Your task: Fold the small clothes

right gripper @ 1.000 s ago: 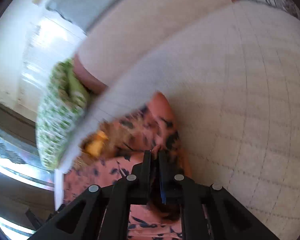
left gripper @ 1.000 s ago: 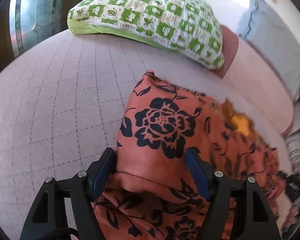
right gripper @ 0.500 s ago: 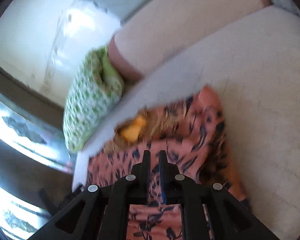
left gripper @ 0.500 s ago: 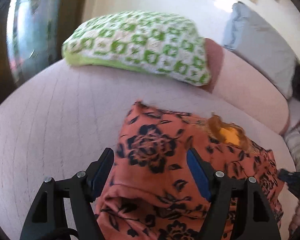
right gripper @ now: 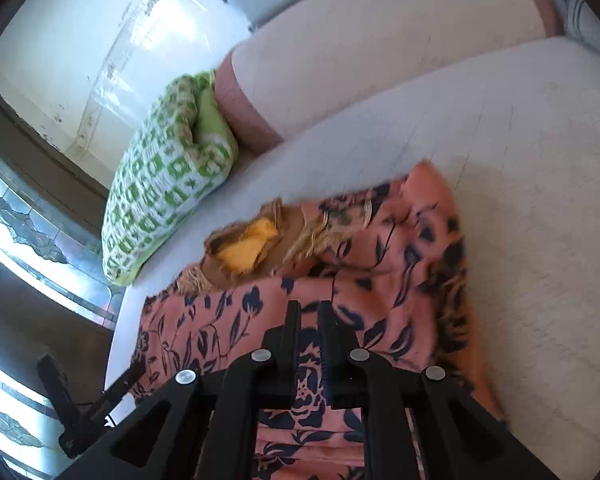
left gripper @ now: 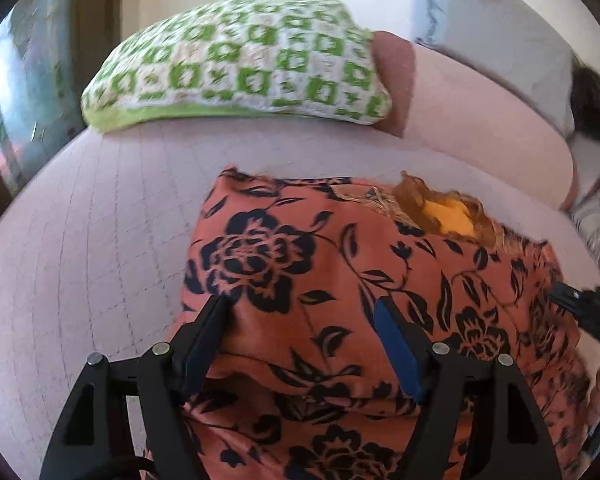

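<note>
An orange garment with a dark floral print (left gripper: 340,280) lies spread on the pale quilted bed (left gripper: 100,240). Its neckline with a yellow lining (left gripper: 452,220) points toward the pillows. My left gripper (left gripper: 302,308) is open, its jaws wide apart over the garment's near fold, holding nothing. My right gripper (right gripper: 309,308) has its jaws nearly together over the same garment (right gripper: 380,260); whether cloth is pinched between them I cannot tell. The right gripper also shows at the right edge of the left wrist view (left gripper: 588,312). The left gripper shows at the lower left of the right wrist view (right gripper: 84,400).
A green and white patterned pillow (left gripper: 240,64) lies at the head of the bed, also in the right wrist view (right gripper: 164,184). A long pink bolster (left gripper: 480,112) and a grey pillow (left gripper: 500,32) lie behind. The bed's left edge drops off near a window (right gripper: 28,232).
Both grippers have pulled back and lifted away from the garment. The garment now lies flatter and more spread out. The left gripper stays open.
</note>
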